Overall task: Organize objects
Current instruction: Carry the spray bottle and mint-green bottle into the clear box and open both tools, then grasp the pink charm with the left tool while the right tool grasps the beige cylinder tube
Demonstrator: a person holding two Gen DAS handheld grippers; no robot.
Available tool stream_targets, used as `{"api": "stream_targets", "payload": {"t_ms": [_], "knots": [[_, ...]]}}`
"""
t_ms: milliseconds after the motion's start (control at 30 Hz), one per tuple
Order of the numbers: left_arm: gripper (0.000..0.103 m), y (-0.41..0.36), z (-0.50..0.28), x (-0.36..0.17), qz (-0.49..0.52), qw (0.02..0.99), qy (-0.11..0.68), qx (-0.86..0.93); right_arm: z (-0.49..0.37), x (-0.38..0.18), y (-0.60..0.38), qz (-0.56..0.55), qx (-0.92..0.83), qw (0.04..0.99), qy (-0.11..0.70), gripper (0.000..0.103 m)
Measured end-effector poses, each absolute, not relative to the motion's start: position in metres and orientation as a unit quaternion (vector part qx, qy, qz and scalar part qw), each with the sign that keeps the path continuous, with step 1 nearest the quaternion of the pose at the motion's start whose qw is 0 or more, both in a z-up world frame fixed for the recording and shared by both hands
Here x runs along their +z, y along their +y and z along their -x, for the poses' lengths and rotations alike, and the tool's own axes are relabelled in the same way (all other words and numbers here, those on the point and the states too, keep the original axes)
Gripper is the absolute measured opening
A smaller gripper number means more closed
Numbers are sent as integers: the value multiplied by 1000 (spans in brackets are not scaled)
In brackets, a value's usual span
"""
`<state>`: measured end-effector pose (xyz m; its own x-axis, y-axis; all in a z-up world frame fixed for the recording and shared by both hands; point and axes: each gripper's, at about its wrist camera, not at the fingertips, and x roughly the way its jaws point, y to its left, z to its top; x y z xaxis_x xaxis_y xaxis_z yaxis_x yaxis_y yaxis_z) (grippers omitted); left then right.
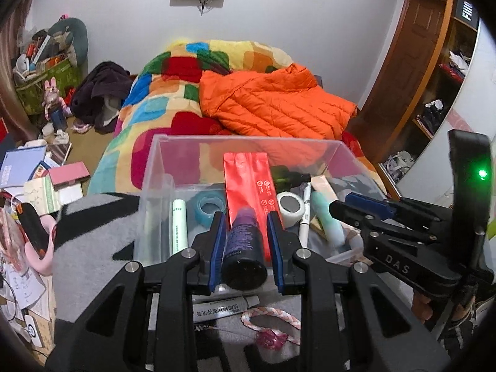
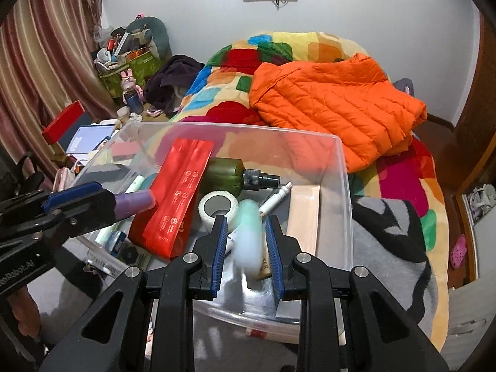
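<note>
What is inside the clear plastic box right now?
Inside the clear box: a red pouch, green spray bottle, white tape roll, blue tape roll, pale green tube, white pen, beige carton. The pouch hides whatever lies beneath it.

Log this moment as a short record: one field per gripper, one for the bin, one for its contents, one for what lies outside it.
left gripper: shut on a dark purple bottle, held above the bin's near edge
right gripper: shut on a pale mint tube, blurred, over the bin
bin: clear plastic box on a grey-and-black blanket
contents: red pouch, green spray bottle, white tape roll, white pen
outside: pink-and-white rope loop, orange jacket on the bed
</note>
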<state>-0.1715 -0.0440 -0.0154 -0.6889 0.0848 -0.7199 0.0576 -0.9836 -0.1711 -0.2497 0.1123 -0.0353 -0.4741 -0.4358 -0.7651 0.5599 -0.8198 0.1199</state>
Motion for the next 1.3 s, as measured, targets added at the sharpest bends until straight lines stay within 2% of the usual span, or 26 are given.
{"api": "stream_targets", "payload": {"t_ms": [233,400,567,733,967,1100,1267,1300], "knots": [[27,-39,147,10,370,16,-78,925,234,-13,132,-406,-860,303,64,25],[35,-28,124,11,370,21,-63,927,213,6,157,-375,-875,298,64,43],[36,-20,105,-5,391,29,-64,918,201,6,186,-371,-881,282,74,50],[36,-12,94,-38,433,34,-60,899,199,-21,204,-399,-871,272,92,61],[36,-8,89,-80,483,23,-53,874,209,-70,201,-445,-840,273,148,61],[53,-6,89,-77,475,19,-38,879,220,-83,189,-455,-823,289,180,61],[53,0,99,-78,476,23,-31,879,223,-83,186,-451,-810,327,185,61],[53,2,101,-79,475,22,-30,879,221,-83,185,-450,-808,332,185,55]]}}
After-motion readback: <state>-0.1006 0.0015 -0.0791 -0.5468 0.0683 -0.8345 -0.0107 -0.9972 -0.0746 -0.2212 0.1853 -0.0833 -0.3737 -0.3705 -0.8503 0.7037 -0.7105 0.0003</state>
